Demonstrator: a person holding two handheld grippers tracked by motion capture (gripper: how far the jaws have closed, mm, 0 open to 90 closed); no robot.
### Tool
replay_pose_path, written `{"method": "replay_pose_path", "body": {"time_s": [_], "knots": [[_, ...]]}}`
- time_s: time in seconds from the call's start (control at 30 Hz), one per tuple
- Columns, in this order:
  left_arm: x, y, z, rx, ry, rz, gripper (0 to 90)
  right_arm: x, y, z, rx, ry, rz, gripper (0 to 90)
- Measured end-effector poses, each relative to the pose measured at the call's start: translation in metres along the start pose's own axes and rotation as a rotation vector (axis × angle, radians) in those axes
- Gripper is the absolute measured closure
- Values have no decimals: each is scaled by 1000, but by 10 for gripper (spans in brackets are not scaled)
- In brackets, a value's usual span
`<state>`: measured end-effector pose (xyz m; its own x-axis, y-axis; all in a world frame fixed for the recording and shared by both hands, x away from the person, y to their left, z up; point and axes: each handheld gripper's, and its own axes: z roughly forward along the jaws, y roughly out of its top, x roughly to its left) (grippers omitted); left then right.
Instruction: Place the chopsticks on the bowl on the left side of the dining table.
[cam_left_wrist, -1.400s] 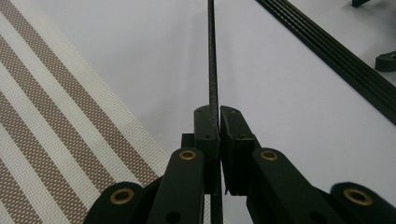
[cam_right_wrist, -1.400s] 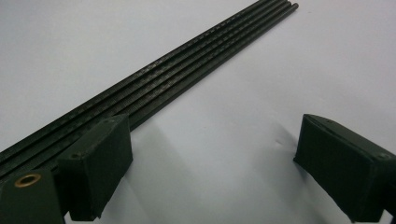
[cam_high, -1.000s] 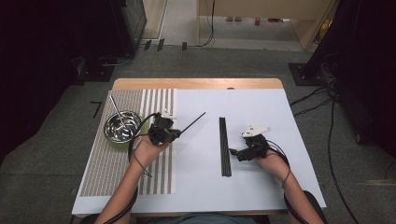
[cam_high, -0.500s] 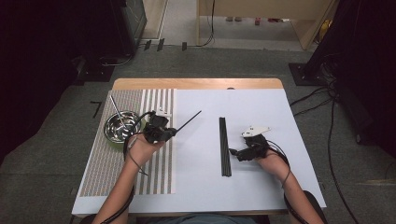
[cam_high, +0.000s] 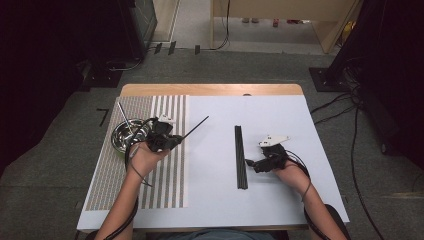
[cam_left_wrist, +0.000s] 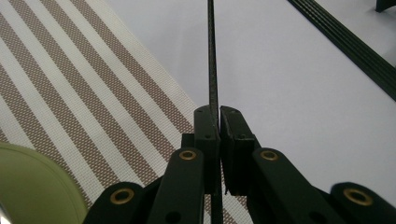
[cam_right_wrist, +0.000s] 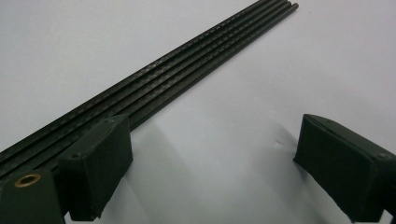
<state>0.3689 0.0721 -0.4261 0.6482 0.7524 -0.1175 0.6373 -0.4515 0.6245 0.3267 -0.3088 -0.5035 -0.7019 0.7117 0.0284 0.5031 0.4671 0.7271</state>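
My left gripper (cam_high: 172, 141) (cam_left_wrist: 218, 112) is shut on a thin black rod (cam_high: 196, 126) (cam_left_wrist: 212, 56). The rod sticks out up and to the right, from the edge of the striped mat (cam_high: 165, 175) out over the white table. My right gripper (cam_high: 250, 163) (cam_right_wrist: 210, 135) rests low on the white table. It is open with nothing between its pads, just right of a bundle of several black rods (cam_high: 240, 155) (cam_right_wrist: 177, 70) lying side by side. One pad (cam_right_wrist: 100, 163) stands close beside the bundle's near end.
A metal bowl (cam_high: 125, 134) sits on the striped mat at the left, with one rod (cam_high: 124, 116) leaning in it. A pale green rounded object (cam_left_wrist: 28, 182) shows in the lower left corner of the left gripper view. The table's wooden far edge (cam_high: 210, 90) lies beyond.
My left hand has shifted a little to the left, toward the bowl, carrying the rod with it. The right hand and the bundle have not moved.
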Motion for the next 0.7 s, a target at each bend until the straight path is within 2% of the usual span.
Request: {"method": "replay_pose_path", "body": {"time_s": [0.7], "knots": [[19, -6, -20, -18, 31, -29, 874, 0, 0, 0, 0, 0, -1, 104]]}}
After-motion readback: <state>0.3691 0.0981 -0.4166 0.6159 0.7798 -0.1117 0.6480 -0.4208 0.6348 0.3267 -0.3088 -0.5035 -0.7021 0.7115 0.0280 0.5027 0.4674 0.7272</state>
